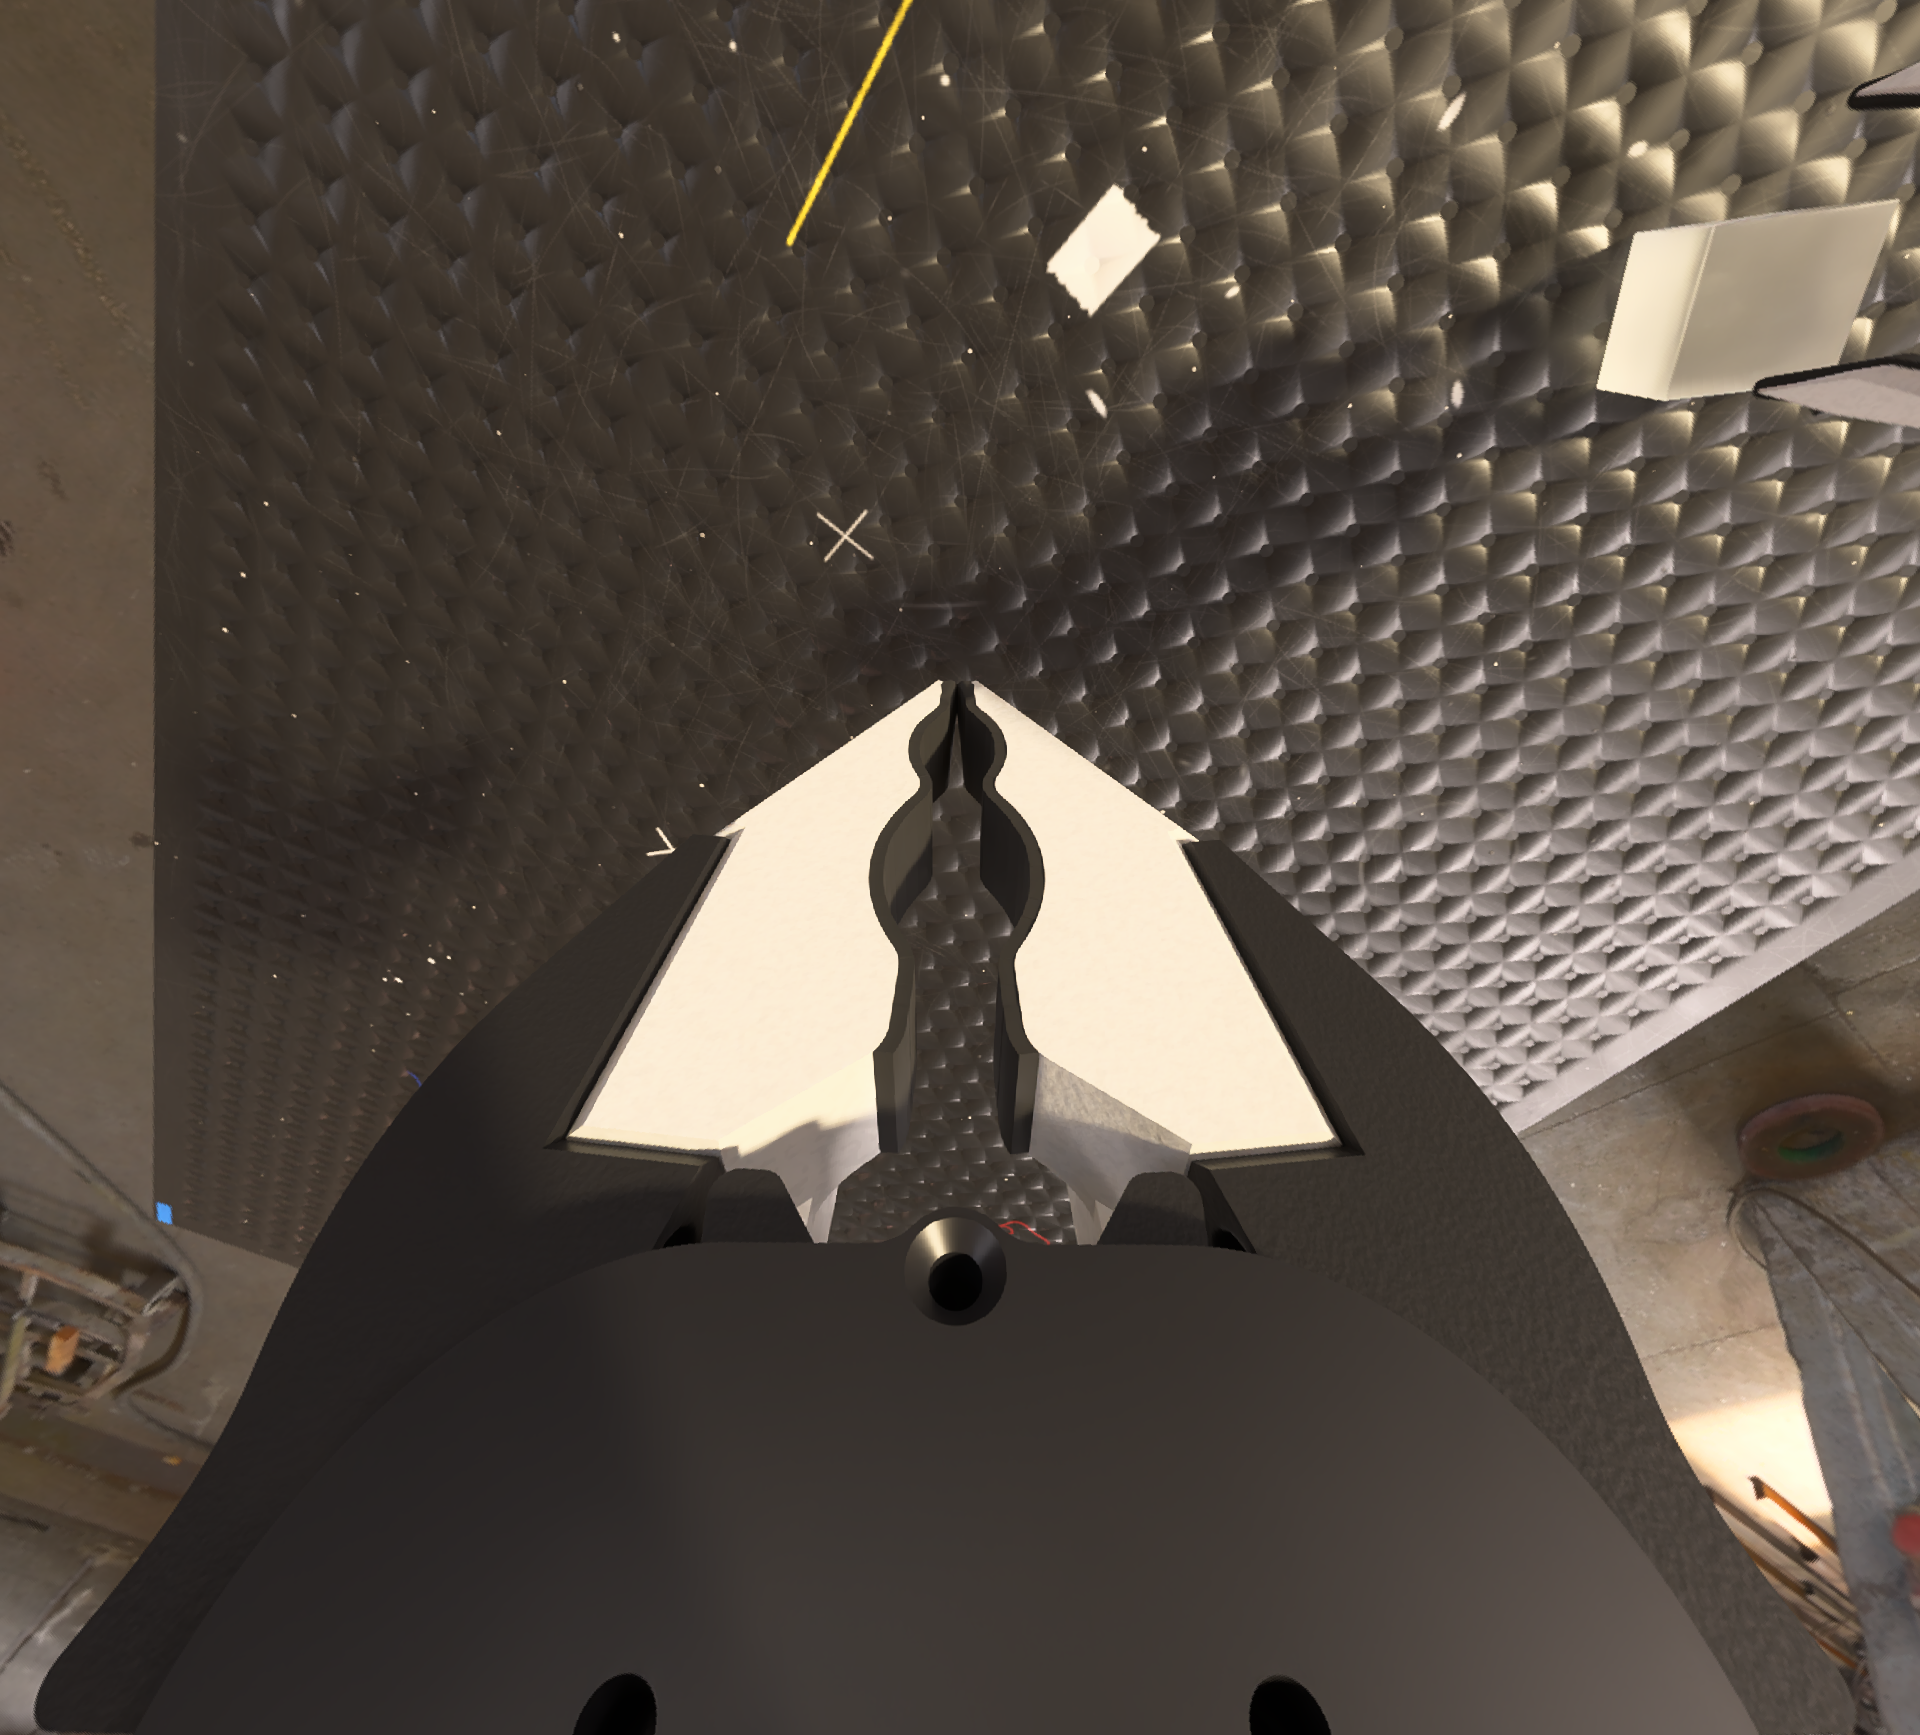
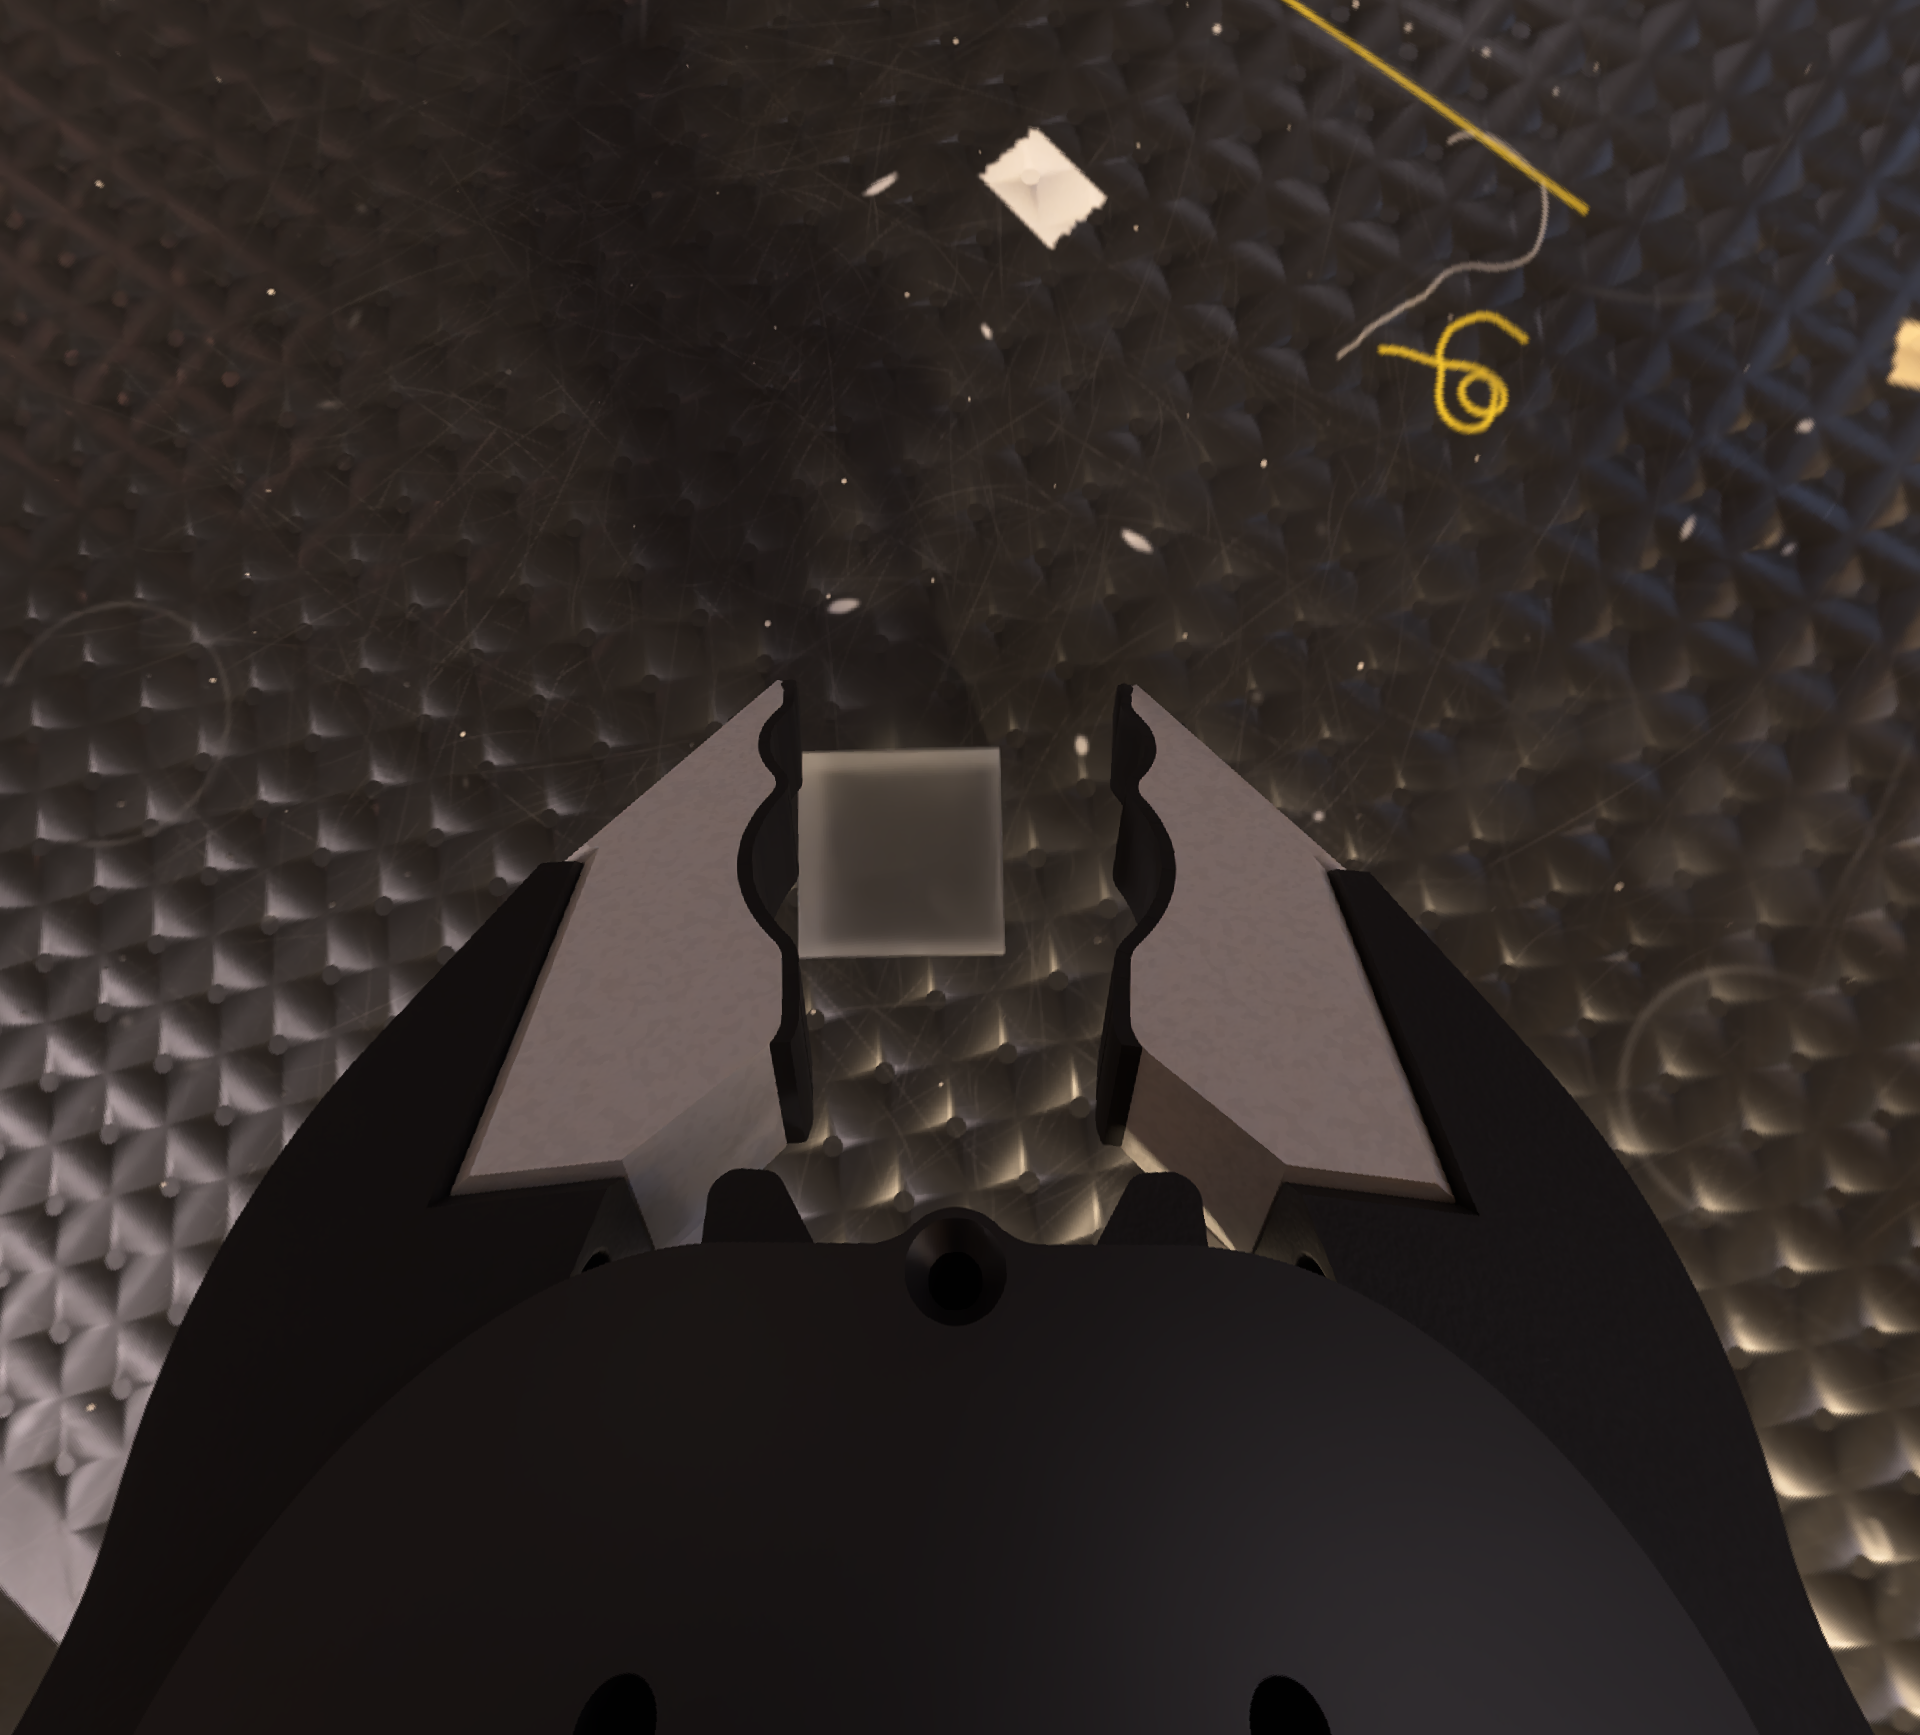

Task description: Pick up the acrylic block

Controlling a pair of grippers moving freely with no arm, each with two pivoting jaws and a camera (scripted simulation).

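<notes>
The acrylic block is a pale, translucent cube on the patterned metal table. My right gripper is open with its fingers on either side of the block. The block sits close to the left finger, with a wider gap to the right finger. The block also shows at the right edge of the left wrist view, flanked by the right gripper's fingers. My left gripper is shut and empty, well to the left of the block, above the table.
A white paper scrap, a thin yellow rod, a curled yellow string and a grey thread lie farther out. An X mark is on the table. The table's edges border a cluttered floor.
</notes>
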